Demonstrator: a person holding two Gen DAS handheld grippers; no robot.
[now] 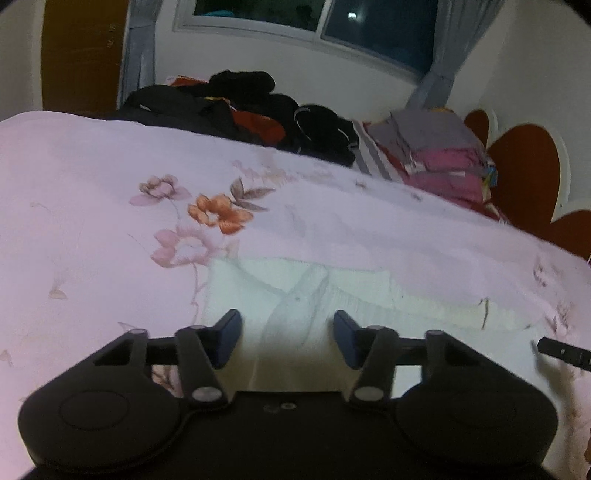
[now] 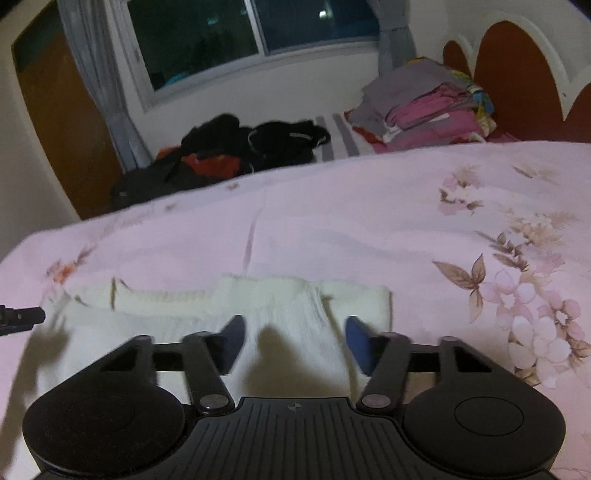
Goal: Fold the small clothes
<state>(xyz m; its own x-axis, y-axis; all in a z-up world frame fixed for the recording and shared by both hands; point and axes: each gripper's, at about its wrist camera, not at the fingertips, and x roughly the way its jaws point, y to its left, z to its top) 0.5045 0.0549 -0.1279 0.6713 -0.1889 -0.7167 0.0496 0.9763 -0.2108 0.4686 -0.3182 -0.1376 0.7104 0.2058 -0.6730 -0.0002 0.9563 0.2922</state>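
No readable text, label, brand, number or sign shows in either view.

one white garment [image 2: 280,314], two clothes piles [image 2: 424,107]

A small garment [image 2: 229,314] is spread flat on the near part of the bed [image 2: 332,229], just beyond the two hand-held grippers. At the far side of the bed, a heap of loose clothes [image 2: 236,147] is seen to the left and a folded stack [image 2: 424,107] to the right. A window [image 2: 229,33] is set behind them.
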